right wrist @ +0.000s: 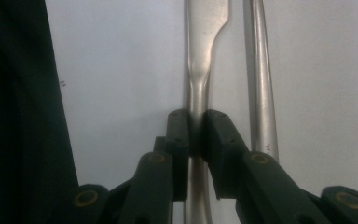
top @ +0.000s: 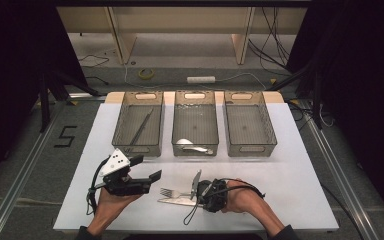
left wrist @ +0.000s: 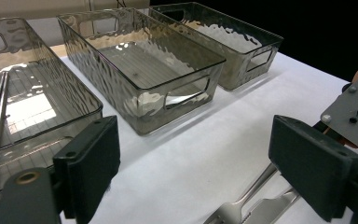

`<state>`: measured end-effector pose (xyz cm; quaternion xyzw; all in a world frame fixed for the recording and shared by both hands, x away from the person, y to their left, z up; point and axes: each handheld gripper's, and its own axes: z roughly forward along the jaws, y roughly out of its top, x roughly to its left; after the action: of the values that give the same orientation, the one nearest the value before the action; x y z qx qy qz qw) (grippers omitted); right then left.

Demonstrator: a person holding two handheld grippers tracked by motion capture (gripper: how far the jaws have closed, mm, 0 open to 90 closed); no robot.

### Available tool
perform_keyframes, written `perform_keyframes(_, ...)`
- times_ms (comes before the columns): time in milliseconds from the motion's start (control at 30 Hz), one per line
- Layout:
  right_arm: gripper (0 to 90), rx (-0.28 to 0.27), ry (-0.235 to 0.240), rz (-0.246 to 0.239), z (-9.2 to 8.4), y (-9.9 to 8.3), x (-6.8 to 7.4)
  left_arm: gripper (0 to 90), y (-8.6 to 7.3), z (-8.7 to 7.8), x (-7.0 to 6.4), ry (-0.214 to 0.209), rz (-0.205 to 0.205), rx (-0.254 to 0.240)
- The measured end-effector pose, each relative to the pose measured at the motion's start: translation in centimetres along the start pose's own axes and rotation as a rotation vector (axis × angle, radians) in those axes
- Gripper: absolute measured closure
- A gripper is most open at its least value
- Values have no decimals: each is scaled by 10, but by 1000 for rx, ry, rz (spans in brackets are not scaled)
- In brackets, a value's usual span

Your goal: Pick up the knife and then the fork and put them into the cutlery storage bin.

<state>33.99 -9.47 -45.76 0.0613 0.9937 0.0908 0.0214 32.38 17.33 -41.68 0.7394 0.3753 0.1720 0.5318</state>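
Pinching the fork [right wrist: 199, 88] by its slim handle, the right tool [right wrist: 196, 128] has its pads pressed on the metal, low on the table [top: 300, 165] near the front edge. The fork is plain shiny steel, lying flat with a table knife [right wrist: 261, 79] just beside it. The grasp looks made, so the next move calls for a clean lift without dragging the knife, then a carry toward the three clear bins [top: 195, 122] by the far edge. The left tool [top: 147, 167] waits wide open, holding nothing.
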Motion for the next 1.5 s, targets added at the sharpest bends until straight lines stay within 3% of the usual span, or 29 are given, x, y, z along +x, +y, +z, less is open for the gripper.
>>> perform_keyframes(400, 806, 8, 9, -7, -2, -1, 0, 162, 0, -1, 1, 2, 2, -2)
perform_keyframes(767, 806, -94, 23, 56, -19, -12, -10, 162, 1, -2, 1, 5, -5, -10)
perform_keyframes(1000, 805, -170, 21, 148, -31, -26, -26, 162, 1, -2, 1, 5, -3, -13)
perform_keyframes(1200, 805, -272, 20, 262, -43, -42, -41, 162, 1, -3, 2, 4, -5, -16)
perform_keyframes(1500, 805, -362, 19, 356, -55, -61, -55, 162, 1, -2, 2, 5, -8, -18)
